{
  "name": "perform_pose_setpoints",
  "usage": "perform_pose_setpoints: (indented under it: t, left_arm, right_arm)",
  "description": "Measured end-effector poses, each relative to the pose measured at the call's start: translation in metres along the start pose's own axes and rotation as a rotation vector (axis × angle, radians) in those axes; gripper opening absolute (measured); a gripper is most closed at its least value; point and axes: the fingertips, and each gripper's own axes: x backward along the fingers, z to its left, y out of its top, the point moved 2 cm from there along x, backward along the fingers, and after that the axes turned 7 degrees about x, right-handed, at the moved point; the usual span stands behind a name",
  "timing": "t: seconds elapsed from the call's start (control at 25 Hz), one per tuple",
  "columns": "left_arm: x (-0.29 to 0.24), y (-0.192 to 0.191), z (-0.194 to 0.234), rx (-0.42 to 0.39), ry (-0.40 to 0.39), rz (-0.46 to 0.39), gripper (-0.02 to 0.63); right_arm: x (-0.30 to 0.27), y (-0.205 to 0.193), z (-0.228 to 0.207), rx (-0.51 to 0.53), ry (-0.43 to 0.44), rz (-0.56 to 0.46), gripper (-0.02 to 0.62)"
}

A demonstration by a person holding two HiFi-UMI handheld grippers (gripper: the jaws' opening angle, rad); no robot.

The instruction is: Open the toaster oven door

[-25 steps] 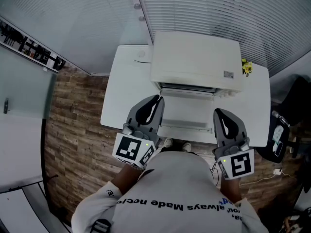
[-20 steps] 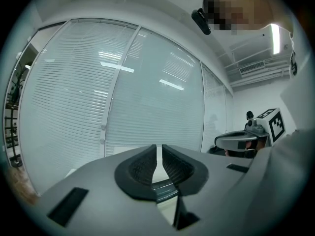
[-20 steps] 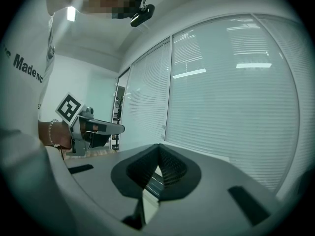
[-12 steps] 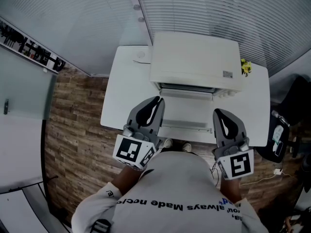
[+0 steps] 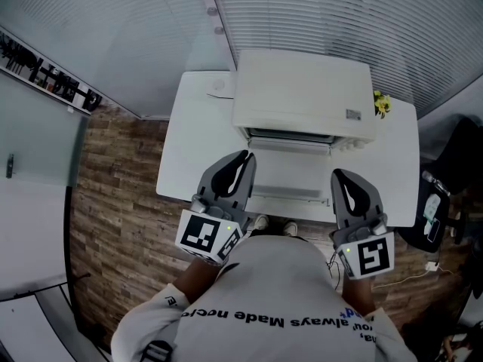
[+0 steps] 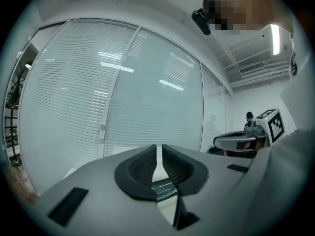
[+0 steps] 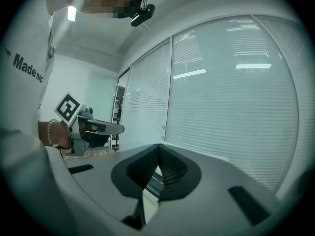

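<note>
A white toaster oven [image 5: 302, 93] stands at the back of a white table [image 5: 192, 142]. Below a dark slot in its front, its door [image 5: 290, 173] lies toward me, with a handle bar [image 5: 287, 195] at its near edge. My left gripper [image 5: 244, 157] hovers by the door's left side, shut with nothing in it. To the right of the door my right gripper [image 5: 339, 175] is also shut and empty. In the left gripper view the left gripper [image 6: 158, 150] points at window blinds. The right gripper [image 7: 158, 149] does the same in its own view.
A small yellow object [image 5: 383, 104] sits on the table to the right of the oven. A black chair [image 5: 462, 157] and a white device [image 5: 431, 210] stand off the table's right edge. Wood floor [image 5: 113, 194] lies to the left, and window blinds [image 5: 339, 13] are behind.
</note>
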Motion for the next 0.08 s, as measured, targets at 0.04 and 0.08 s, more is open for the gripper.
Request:
perform_pose_setpoints:
  t: [0.04,0.08]
  left_arm:
    - [0.0005,0.0001,-0.0003,0.0,0.0,0.0,0.051]
    - [0.0009,0.0002,-0.0005,-0.001,0.0,0.0,0.051]
  right_arm:
    - [0.0003,0.0004,0.0001,-0.001,-0.001,-0.003,0.008]
    - [0.0006,0.0006,0.0002,-0.002,-0.003,-0.006,0.008]
